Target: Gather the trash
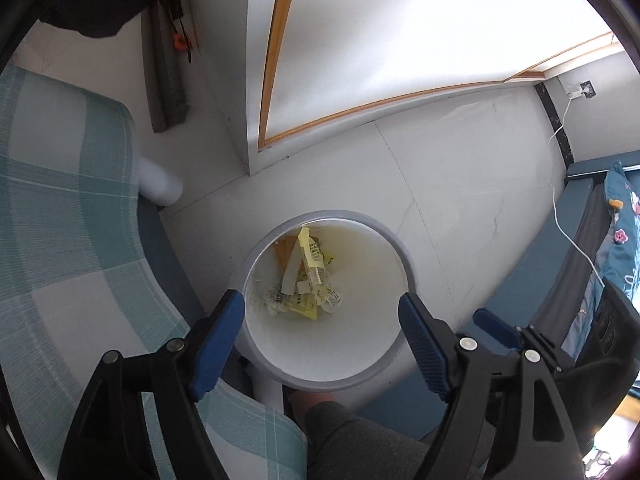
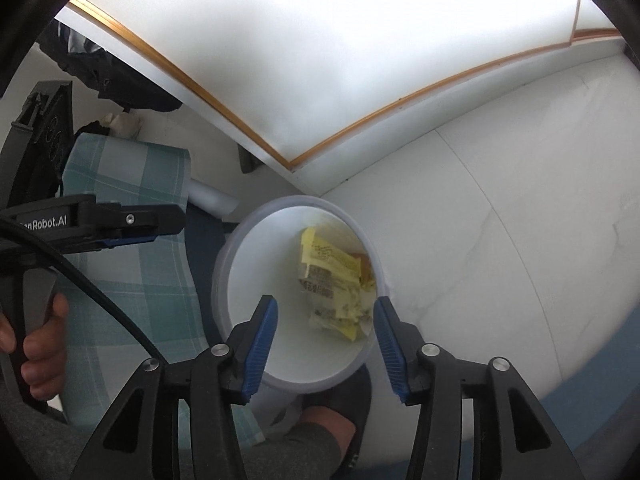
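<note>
My left gripper (image 1: 322,310) and right gripper (image 2: 326,322) were both spread apart and empty over the white bin (image 1: 396,240), yellow wrappers (image 1: 306,280) lying at its bottom, mid-frame.

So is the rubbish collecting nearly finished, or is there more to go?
Some looks done: yellow wrappers lie at the bottom of the white bin. In hand: nothing, since the left gripper and the right gripper both hang open and empty over the bin. What is left I cannot tell; no loose rubbish shows on the floor in these views.
</note>
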Available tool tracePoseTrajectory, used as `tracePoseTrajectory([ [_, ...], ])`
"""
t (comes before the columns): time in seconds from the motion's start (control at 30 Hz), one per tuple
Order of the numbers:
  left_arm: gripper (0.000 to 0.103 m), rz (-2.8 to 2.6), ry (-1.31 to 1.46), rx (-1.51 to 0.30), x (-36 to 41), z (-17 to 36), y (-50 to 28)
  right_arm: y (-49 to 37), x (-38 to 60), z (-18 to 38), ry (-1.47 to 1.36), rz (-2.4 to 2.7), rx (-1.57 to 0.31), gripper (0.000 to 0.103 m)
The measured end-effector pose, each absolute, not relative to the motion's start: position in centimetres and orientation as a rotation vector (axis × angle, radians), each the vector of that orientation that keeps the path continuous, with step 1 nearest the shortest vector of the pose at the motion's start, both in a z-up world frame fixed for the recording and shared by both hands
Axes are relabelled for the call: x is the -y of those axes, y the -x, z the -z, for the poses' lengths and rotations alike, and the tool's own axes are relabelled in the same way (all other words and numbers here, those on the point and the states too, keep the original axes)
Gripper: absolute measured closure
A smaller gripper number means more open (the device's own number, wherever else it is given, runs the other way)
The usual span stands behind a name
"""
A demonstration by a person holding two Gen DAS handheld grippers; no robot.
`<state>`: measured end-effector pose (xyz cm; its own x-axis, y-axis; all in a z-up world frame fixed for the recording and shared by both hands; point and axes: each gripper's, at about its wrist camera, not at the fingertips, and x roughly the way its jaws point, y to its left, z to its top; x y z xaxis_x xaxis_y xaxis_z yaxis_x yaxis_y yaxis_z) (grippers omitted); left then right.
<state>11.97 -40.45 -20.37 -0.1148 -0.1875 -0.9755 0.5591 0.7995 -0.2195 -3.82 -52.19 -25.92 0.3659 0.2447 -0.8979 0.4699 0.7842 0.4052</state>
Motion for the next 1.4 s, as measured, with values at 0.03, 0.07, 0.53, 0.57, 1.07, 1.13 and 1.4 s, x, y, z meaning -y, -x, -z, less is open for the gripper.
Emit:
tracePoseTrajectory([
  [0.03, 0.026, 0.646, -0.304, -1.544, 40.2, 19.8, -11.7, 3.9, 52.3, 25.4, -0.698, 0.159, -1.203, 0.052],
  [0.07, 0.026, 0.642, -0.307, -1.515, 39.9, 18.7, -11.4, 4.0, 52.4, 24.6, -0.701, 0.153, -1.19, 0.05],
  [0.53, 0.018, 0.623, -0.355, -1.278, 37.2, 9.6, -7.3, 5.2, 52.6, 17.0, -0.675, 0.132, -1.099, 0.032],
  [0.57, 0.018, 0.623, -0.352, -1.273, 37.0, 9.2, -7.1, 5.4, 52.5, 16.7, -0.676, 0.13, -1.1, 0.031],
  [1.07, 0.018, 0.601, -0.325, -1.223, 35.6, 6.8, -6.0, 6.8, 51.3, 13.1, -0.648, 0.13, -1.062, 0.024],
  [1.13, 0.018, 0.603, -0.315, -1.23, 35.6, 6.9, -6.0, 6.7, 51.3, 13.1, -0.644, 0.137, -1.063, 0.024],
  [1.4, 0.018, 0.617, -0.314, -1.24, 35.5, 6.9, -5.6, 6.8, 51.5, 13.2, -0.65, 0.144, -1.069, 0.024],
])
